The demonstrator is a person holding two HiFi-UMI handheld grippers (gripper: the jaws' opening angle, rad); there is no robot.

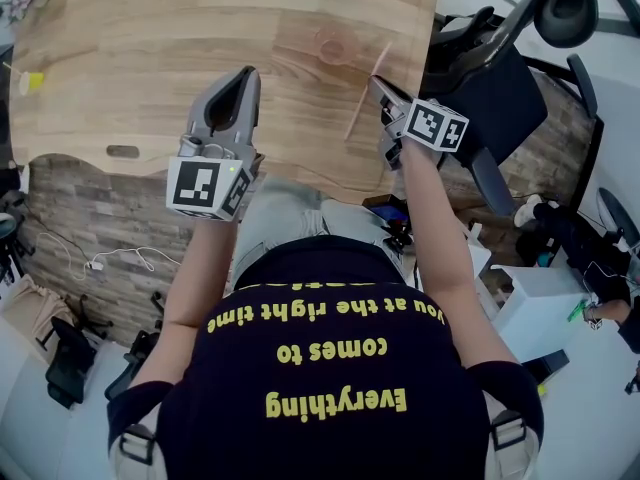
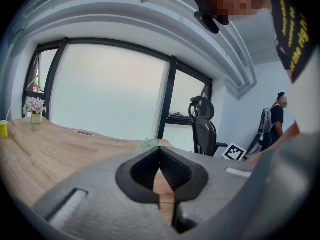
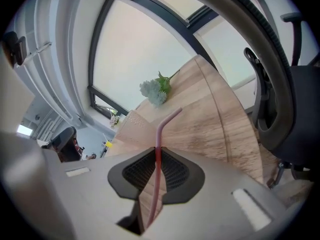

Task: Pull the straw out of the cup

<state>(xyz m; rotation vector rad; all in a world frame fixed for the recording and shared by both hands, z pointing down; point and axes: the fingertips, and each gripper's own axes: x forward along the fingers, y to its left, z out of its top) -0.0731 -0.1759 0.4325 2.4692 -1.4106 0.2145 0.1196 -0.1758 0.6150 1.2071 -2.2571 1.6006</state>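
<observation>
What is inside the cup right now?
Nothing visible: the clear cup looks empty. The straw is out, clamped in the right tool. Any liquid is too faint to tell.

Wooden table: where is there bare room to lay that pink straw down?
The widest bare stretch of the wooden table lies between the yellow cup at its left edge and the left gripper. A smaller patch sits between that gripper and the clear cup. The right end is crowded: clear cup, straw, right gripper and the table's edge.
</observation>
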